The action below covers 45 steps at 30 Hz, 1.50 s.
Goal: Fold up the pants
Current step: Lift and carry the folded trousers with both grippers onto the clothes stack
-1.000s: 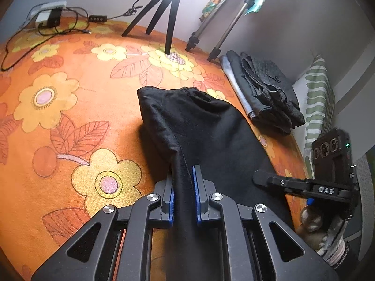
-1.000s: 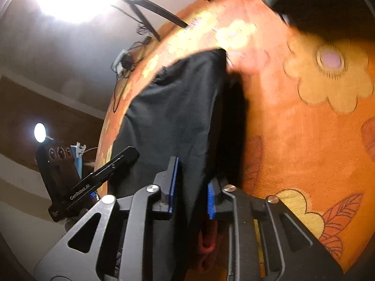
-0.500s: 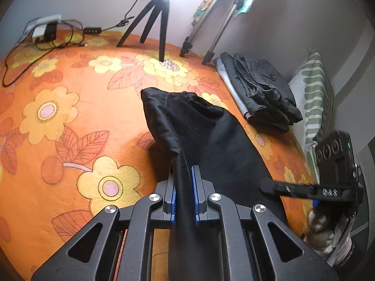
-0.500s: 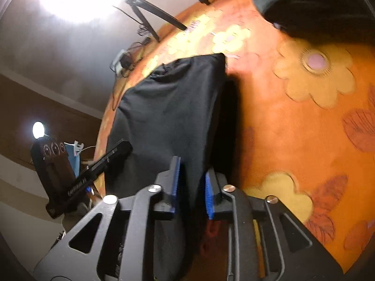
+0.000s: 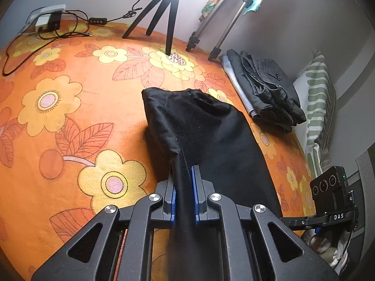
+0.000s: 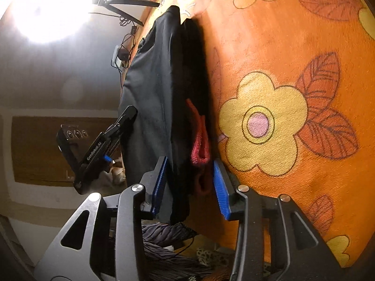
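Black pants (image 5: 211,135) lie lengthwise on the orange flowered bedspread (image 5: 70,117), with their far end bunched up. My left gripper (image 5: 184,187) is shut on the near left edge of the pants, and the fabric rises into its blue pads. In the right wrist view the pants (image 6: 152,82) hang as a dark sheet on the left. My right gripper (image 6: 189,185) has its jaws opening. The pants' edge and a bit of red knit (image 6: 199,145) sit loosely between them, unpressed. The left gripper (image 6: 98,149) shows beyond the cloth.
A pile of folded dark clothes (image 5: 269,89) lies at the bed's right edge, next to a green striped pillow (image 5: 321,98). Tripods (image 5: 168,18) stand at the far side. A power strip with cables (image 5: 46,21) sits at the far left corner.
My right gripper's jaws have spread apart and let go of the pants' edge. It has rolled and moved closer to the bedspread. The left gripper still grips the fabric.
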Available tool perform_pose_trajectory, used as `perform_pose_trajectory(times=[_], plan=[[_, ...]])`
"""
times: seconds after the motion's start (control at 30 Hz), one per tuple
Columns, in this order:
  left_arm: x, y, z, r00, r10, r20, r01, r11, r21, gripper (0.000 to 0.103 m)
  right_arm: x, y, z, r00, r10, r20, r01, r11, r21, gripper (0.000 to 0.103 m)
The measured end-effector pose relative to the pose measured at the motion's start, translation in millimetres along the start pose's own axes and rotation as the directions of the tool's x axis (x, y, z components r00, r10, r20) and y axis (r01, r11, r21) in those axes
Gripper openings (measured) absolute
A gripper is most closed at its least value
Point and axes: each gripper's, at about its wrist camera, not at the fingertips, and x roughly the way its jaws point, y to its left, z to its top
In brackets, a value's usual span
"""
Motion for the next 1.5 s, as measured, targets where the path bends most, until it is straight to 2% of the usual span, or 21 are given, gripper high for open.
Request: perform_pose_trajectory(times=[0.17,0.27,0.37,0.43,0.53,0.63,0.87,1.03,1.23,1.5], plan=[[3.9,0.7,-0.1,1.0,0.0,-0.006,0.0,1.0,0.002,0.009,7.2,11.0,-0.9,1.0,-0.013,0.011,0.014,1.0,-0.027,0.047],[4.1,-0.4,-0.9,1.0,0.001,-0.005,-0.001,1.0,0.01,0.009,12.4,23.6,2.6,0.998,-0.055,0.025,0.056,0.995,-0.077,0.05],[4.3,-0.5,-0.9,1.0,0.003,-0.004,-0.003,1.0,0.01,0.009,20.5,31.3,6.8,0.996,-0.076,0.042,0.081,0.991,-0.106,0.046],[3.7,0.3,-0.2,1.0,0.006,0.006,-0.006,1.0,-0.002,0.009,25.5,36.2,7.9,0.993,-0.101,0.062,0.108,0.985,-0.131,0.037],[-0.4,-0.6,0.1,1.0,-0.005,0.02,0.005,1.0,-0.005,0.009,28.6,52.6,4.4,0.983,-0.153,0.104,0.172,0.964,-0.202,0.029],[-7.6,-5.8,0.6,0.999,-0.01,0.039,0.01,1.0,0.011,0.008,21.5,72.9,-2.6,0.975,-0.165,0.15,0.201,0.941,-0.272,0.024],[-29.1,-24.6,6.9,0.994,-0.052,0.092,0.048,0.998,0.045,0.008,-3.8,107.2,-25.4,0.949,-0.197,0.246,0.284,0.875,-0.393,0.023],[-44.3,-48.0,20.4,0.986,-0.096,0.137,0.084,0.992,0.09,0.008,-31.3,115.7,-28.9,0.936,-0.175,0.304,0.295,0.862,-0.412,0.022],[-55.0,-89.7,47.0,0.973,-0.156,0.172,0.127,0.978,0.169,0.008,-68.9,130.7,-28.3,0.907,-0.153,0.393,0.325,0.846,-0.422,0.022],[-33.3,-150.7,86.8,0.956,-0.236,0.175,0.191,0.951,0.242,0.008,-126.8,140.4,-4.1,0.847,-0.169,0.505,0.404,0.821,-0.404,0.022]])
